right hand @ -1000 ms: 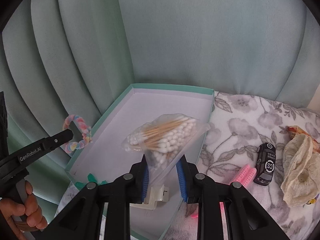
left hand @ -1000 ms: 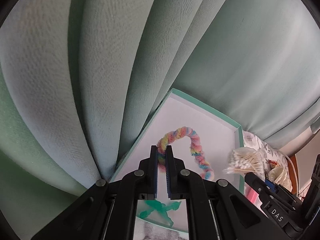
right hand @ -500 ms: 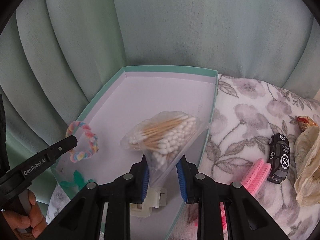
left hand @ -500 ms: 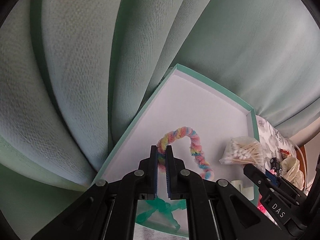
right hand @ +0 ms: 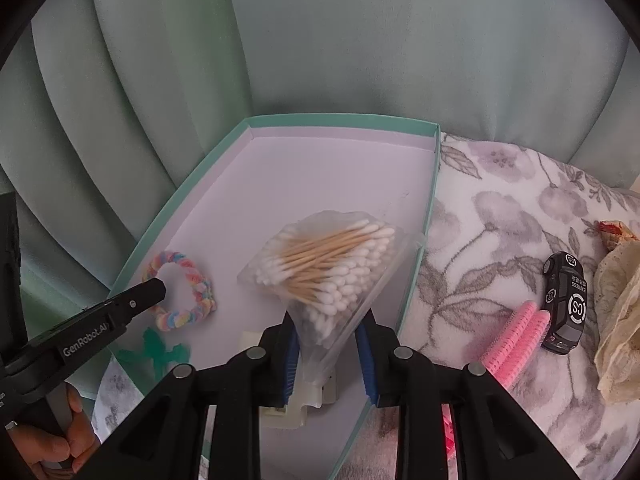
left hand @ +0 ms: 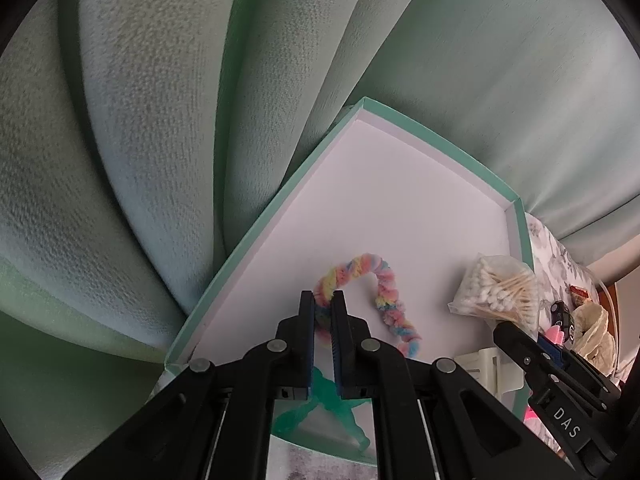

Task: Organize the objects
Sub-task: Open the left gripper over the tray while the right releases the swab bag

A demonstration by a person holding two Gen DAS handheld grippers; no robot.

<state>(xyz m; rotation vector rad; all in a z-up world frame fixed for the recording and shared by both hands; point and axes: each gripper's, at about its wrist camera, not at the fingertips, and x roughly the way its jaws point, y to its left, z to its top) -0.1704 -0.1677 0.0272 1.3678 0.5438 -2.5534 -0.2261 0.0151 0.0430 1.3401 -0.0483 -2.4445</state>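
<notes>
While my left gripper [left hand: 322, 300] pinches the rainbow braided loop [left hand: 384, 300] between nearly closed jaws, the loop hangs over the left part of the teal-rimmed tray [left hand: 460, 152]. My right gripper [right hand: 328, 340], jaws part open, clamps the neck of a clear bag of cotton swabs [right hand: 332, 264] above the tray's right side. A green figure [right hand: 158, 350] and a white plastic piece [right hand: 288, 412] lie on the tray's near end. Right of the tray, on the floral blanket [right hand: 500, 208], rest pink rollers [right hand: 516, 340], a black toy car [right hand: 566, 300] and a beige crumpled thing [right hand: 618, 320]. Green curtains [right hand: 360, 32] hang behind.
</notes>
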